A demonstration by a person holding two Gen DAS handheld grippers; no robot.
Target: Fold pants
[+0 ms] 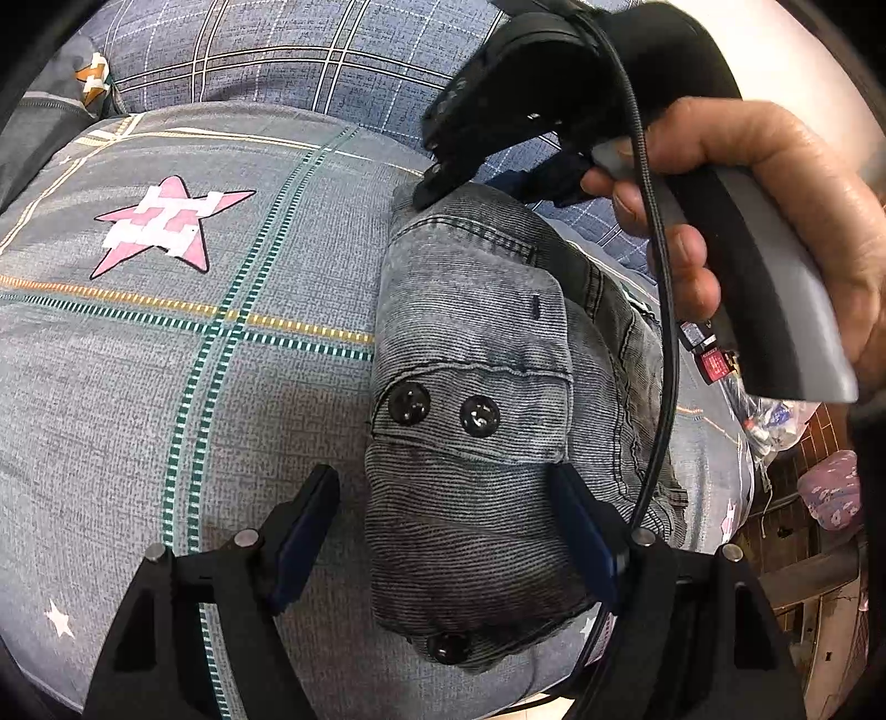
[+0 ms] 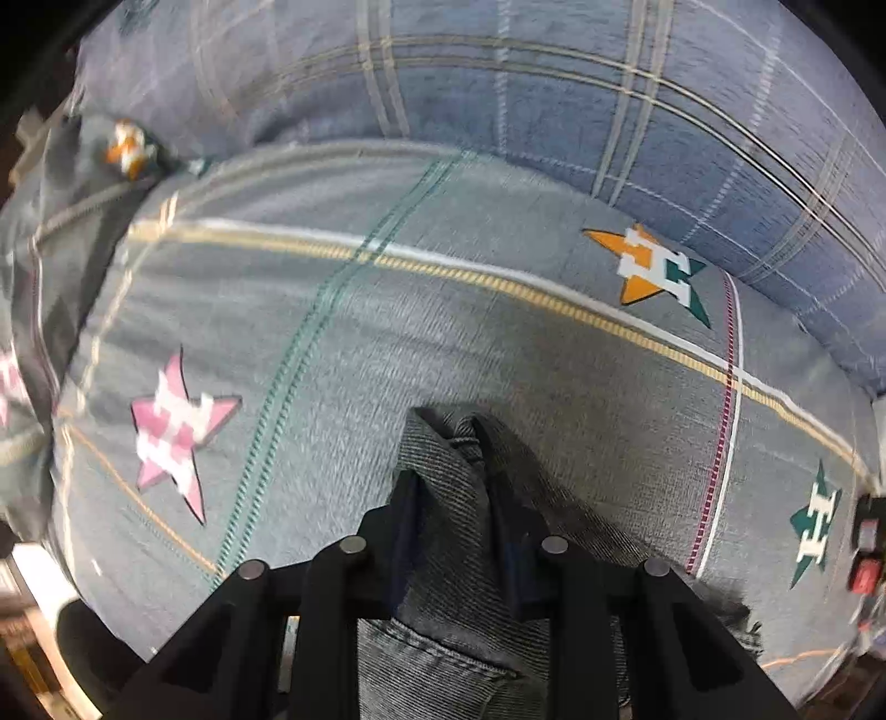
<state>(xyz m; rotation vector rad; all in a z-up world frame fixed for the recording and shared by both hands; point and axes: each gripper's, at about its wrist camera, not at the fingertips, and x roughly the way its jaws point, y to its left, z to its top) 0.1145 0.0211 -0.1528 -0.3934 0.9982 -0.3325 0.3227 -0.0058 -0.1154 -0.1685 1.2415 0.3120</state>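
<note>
Grey denim pants lie folded into a thick bundle on the bed, pocket flap with two dark snap buttons facing up. My left gripper stands open over the bundle's near end. Its left finger is clear of the cloth and its right finger is against the denim's edge. At the bundle's far end a hand holds my right gripper, tipped steeply down onto the cloth. In the blurred right wrist view the right gripper is shut on a raised fold of the pants.
The bed sheet is grey with plaid lines and star prints. A blue plaid quilt is heaped along the far side. Past the bed's right edge are a plastic bag, a pink patterned item and brick flooring.
</note>
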